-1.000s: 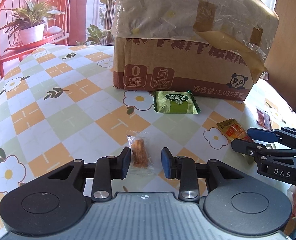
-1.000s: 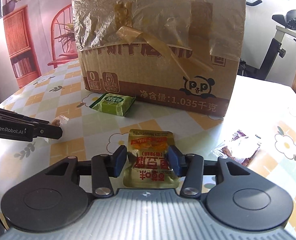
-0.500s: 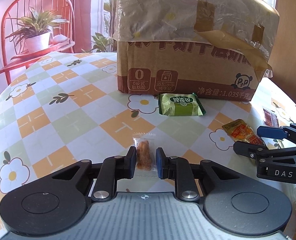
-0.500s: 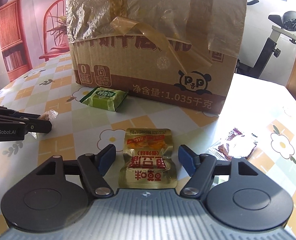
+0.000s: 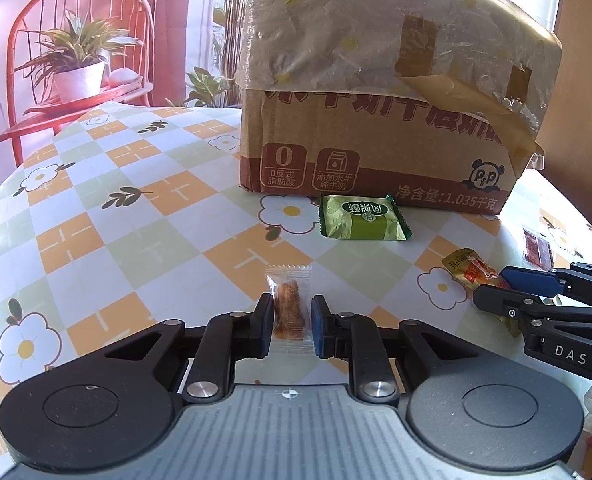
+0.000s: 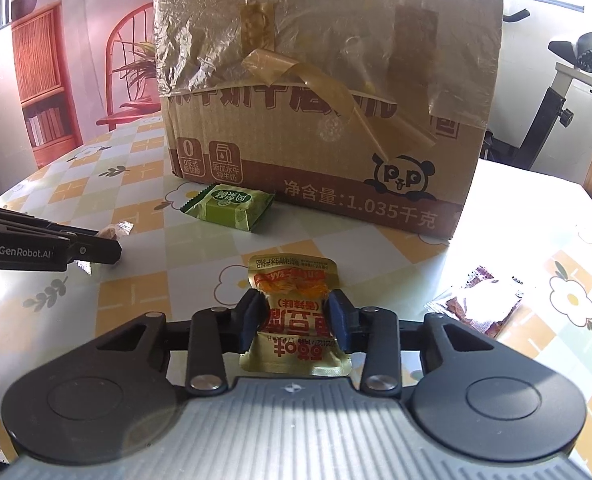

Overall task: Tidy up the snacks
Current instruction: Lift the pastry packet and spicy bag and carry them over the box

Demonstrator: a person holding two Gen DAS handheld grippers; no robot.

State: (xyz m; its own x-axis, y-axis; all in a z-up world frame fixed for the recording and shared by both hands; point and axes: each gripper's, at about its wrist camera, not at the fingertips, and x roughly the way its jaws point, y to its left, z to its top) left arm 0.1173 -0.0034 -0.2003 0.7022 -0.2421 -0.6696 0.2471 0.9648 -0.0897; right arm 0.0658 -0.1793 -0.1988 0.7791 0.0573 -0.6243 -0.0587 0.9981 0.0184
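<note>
Your table (image 5: 143, 216) wears a checked flower cloth. On it, ahead of both tools, stands the taped box (image 5: 376, 128), with the green packet (image 5: 362, 218) just before it. The clear packet (image 5: 289, 304) lies at your left tool, the gold pouch (image 6: 296, 312) at your right, and a red-brown packet (image 6: 480, 304) right of that.

A clear packet (image 5: 289, 306) holding a brown snack lies flat on the tablecloth. A gold pouch (image 6: 293, 312) with red lettering lies nearby, pinched at its middle. A green packet (image 5: 362, 218) (glossy, crimped ends) rests just before the cardboard box (image 5: 380, 132).
</note>
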